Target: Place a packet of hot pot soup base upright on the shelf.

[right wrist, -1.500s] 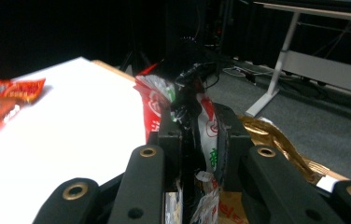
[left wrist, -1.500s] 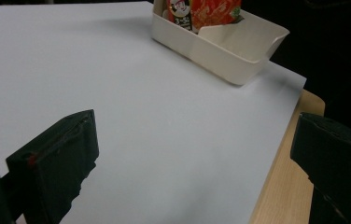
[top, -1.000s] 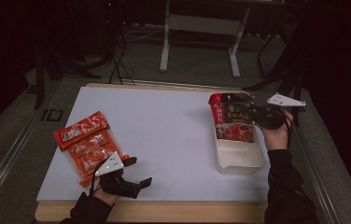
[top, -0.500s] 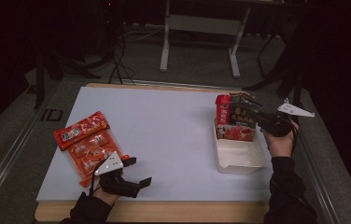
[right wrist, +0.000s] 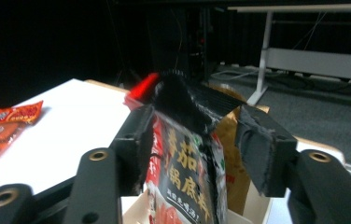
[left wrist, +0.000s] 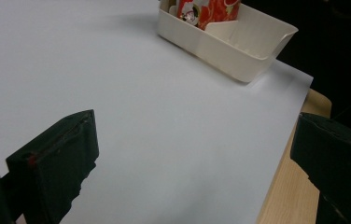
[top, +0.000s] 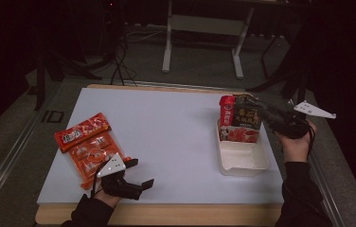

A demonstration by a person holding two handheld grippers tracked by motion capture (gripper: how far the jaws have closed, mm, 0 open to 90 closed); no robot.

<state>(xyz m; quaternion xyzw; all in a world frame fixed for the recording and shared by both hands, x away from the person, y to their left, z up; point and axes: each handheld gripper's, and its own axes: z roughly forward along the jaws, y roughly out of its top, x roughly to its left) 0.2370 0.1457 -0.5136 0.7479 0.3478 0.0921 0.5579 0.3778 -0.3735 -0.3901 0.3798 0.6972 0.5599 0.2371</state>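
A dark sauce packet (top: pixel 247 118) stands upright in the far end of a white tray (top: pixel 242 163), beside a red packet (top: pixel 226 109). My right gripper (top: pixel 256 109) comes in from the right at the packet's top. In the right gripper view the dark packet (right wrist: pixel 187 177) sits between the jaws of the right gripper (right wrist: pixel 197 126), which have just been opening. The right jaw stands off it, so the gripper is open. My left gripper (top: pixel 143 172) rests at the table's near left, open and with nothing in it (left wrist: pixel 192 154).
A bundle of red snack packs (top: pixel 86 144) lies on the white table (top: pixel 166 127) by the left gripper. A brown packet (right wrist: pixel 232 140) stands behind the dark one. The tray (left wrist: pixel 229 42) has its near half bare. Desk legs stand beyond the table.
The right hand has drifted to the right, away from the packets, and its jaws have spread apart off the dark packet. The left gripper has stayed put.
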